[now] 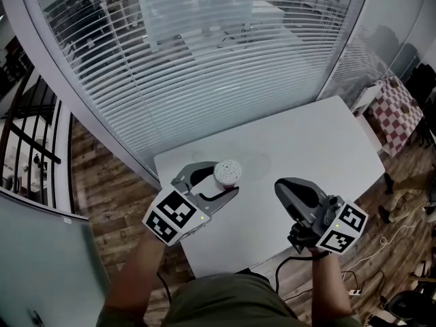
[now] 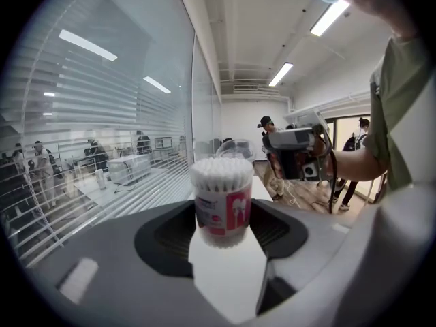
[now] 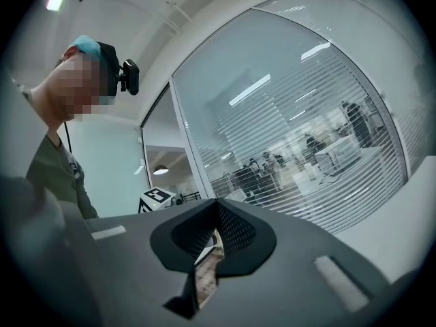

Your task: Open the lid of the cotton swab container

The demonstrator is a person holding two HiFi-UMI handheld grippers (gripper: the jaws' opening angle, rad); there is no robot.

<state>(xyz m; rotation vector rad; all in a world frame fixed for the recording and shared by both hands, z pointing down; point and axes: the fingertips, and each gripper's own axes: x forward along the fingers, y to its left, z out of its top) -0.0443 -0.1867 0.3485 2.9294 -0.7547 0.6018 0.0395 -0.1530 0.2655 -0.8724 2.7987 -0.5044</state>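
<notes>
The cotton swab container (image 2: pixel 221 203) stands upright between the jaws of the left tool (image 1: pixel 225 180), which clamp its sides; swab heads show at its top. To that tool's right, well apart, the right tool (image 1: pixel 286 187) is closed and empty, over the white surface (image 1: pixel 320 135).

Print on the cotton swab container (image 2: pixel 221 206) cannot be read.

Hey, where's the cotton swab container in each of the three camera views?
Head view: the cotton swab container sits just left of centre, lower half.
Left gripper view: in the middle of the picture, upright.
Right gripper view: not in it.
Shared landmark: the glass wall with blinds shows in all three.
</notes>
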